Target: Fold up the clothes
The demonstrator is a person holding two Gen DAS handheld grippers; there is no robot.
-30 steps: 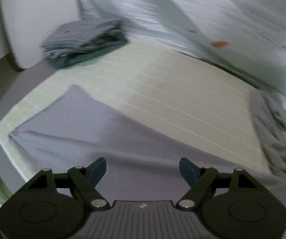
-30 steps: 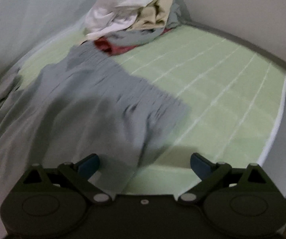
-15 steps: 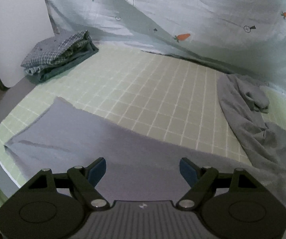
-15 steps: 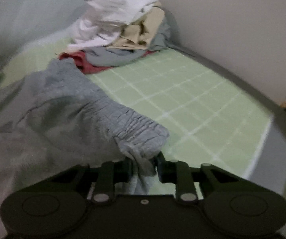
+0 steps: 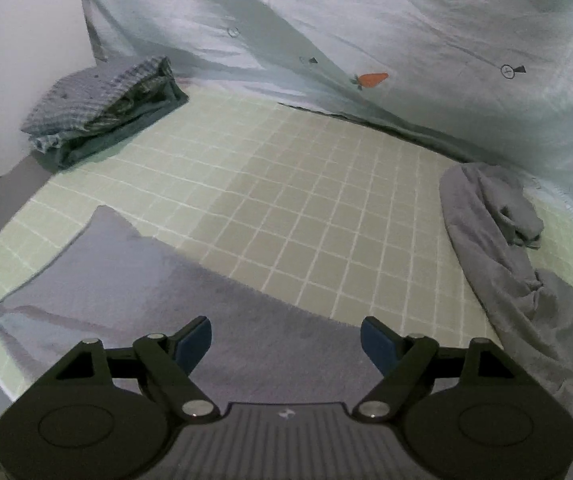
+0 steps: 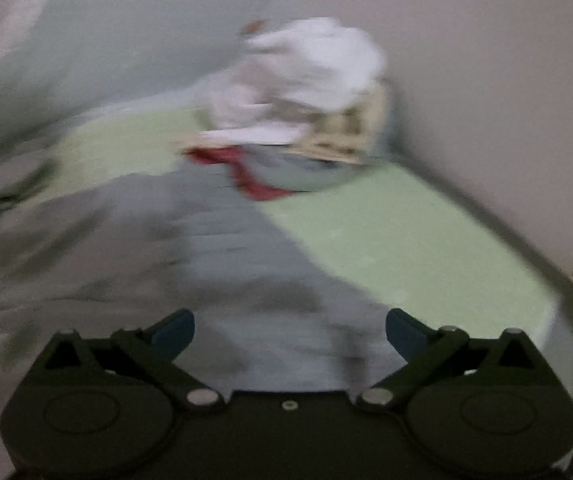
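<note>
A grey garment lies spread on the green checked bed sheet, its far part bunched at the right. My left gripper is open and empty, low over the garment's near part. In the blurred right wrist view the same grey garment lies flat under my right gripper, which is open and holds nothing.
A folded stack of checked and dark clothes sits at the far left by a white board. A pale carrot-print quilt rises behind. A pile of unfolded white, beige, red and grey clothes sits at the bed's corner by the wall.
The right gripper was shut on a bunched edge of the grey garment half a second ago; it has now opened and let it go. The left gripper stays open and has shifted slightly.
</note>
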